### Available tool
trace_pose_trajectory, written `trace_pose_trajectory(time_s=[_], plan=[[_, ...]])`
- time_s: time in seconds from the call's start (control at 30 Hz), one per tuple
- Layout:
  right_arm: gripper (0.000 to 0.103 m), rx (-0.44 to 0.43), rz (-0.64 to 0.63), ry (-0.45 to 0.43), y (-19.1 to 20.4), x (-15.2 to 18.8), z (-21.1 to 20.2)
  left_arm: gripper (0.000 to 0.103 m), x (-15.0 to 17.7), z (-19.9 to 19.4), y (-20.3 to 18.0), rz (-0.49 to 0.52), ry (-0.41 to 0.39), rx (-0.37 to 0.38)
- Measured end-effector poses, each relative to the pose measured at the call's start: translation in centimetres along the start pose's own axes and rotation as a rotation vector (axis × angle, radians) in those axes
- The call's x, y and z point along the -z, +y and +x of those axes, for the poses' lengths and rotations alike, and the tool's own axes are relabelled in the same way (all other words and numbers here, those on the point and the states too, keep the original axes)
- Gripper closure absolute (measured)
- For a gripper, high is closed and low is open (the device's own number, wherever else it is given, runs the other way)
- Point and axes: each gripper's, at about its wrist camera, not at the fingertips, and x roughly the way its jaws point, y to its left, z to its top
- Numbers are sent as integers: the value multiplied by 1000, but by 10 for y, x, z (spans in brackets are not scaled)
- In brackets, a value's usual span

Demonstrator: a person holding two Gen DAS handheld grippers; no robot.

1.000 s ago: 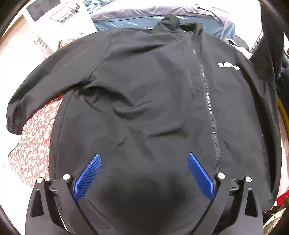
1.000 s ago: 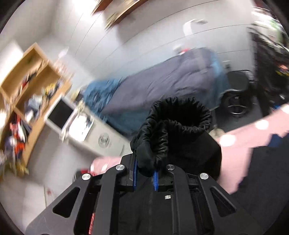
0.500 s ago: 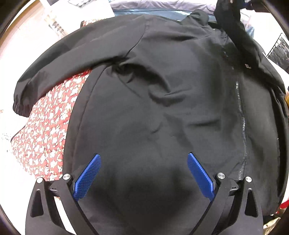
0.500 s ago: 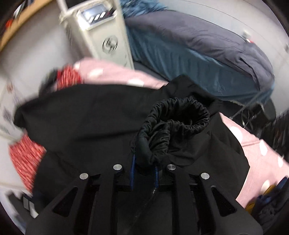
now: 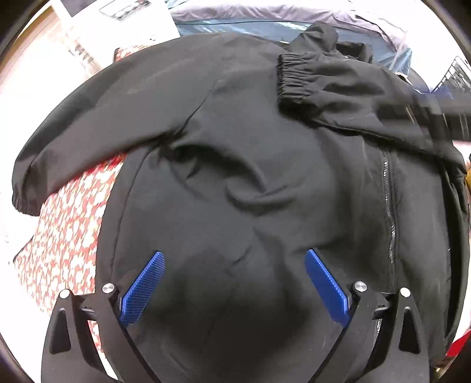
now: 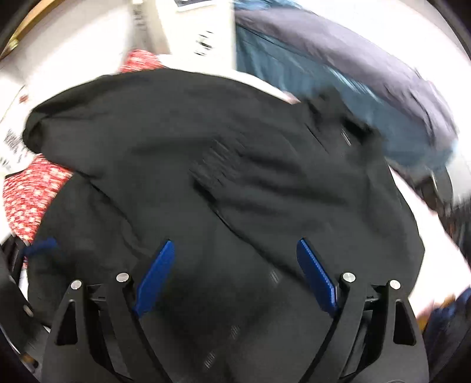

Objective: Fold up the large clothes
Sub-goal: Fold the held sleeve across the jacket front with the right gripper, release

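Observation:
A black zip jacket (image 5: pixel 235 176) lies spread front up on the surface. Its right sleeve (image 5: pixel 353 97) is folded across the chest, with the elastic cuff (image 5: pixel 294 79) near the collar. The other sleeve (image 5: pixel 73 141) stretches out to the left, its cuff (image 5: pixel 23 203) at the edge. My left gripper (image 5: pixel 234 259) is open and empty, hovering over the lower body of the jacket. My right gripper (image 6: pixel 234 250) is open and empty above the jacket (image 6: pixel 235 165); this view is blurred by motion.
A red and white patterned cloth (image 5: pixel 64 235) lies under the jacket at the left. A bed with blue and grey bedding (image 6: pixel 338 73) stands behind. A white unit (image 5: pixel 126 17) is at the back left.
My right gripper carried the sleeve cuff over the jacket, let it go on the chest and opened. My left gripper stayed open over the jacket's lower part.

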Motion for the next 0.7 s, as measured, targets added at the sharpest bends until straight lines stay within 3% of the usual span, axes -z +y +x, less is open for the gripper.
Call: trace_pose_trajectory(time_s=[0.1,0.23,0.43,0.47,0.53,0.6,0.63,0.7], plan=[[19,57,162,59,-47,40,8,9,-12,2,-13,64,-11,-14],[19,205,297,47,-106,88,-2,9,-33,6,-35,147,-42,-30],[21,442,277,106,-163,127,11,9,-76,11,-66,224,-68,-55],[26,457,265,126,-171,132,17,9,-81,9,-70,222,-72,-47],[67,426,271,159,-186,140,28,9,-91,6,-76,210,-71,-19],[86,350,315,139,-196,140,26,9,-87,1,-79,203,-67,6],[90,333,335,120,-200,142,23,9,-87,2,-82,204,-60,13],[93,411,385,119,-211,149,16,9,-85,6,-89,215,-45,7]])
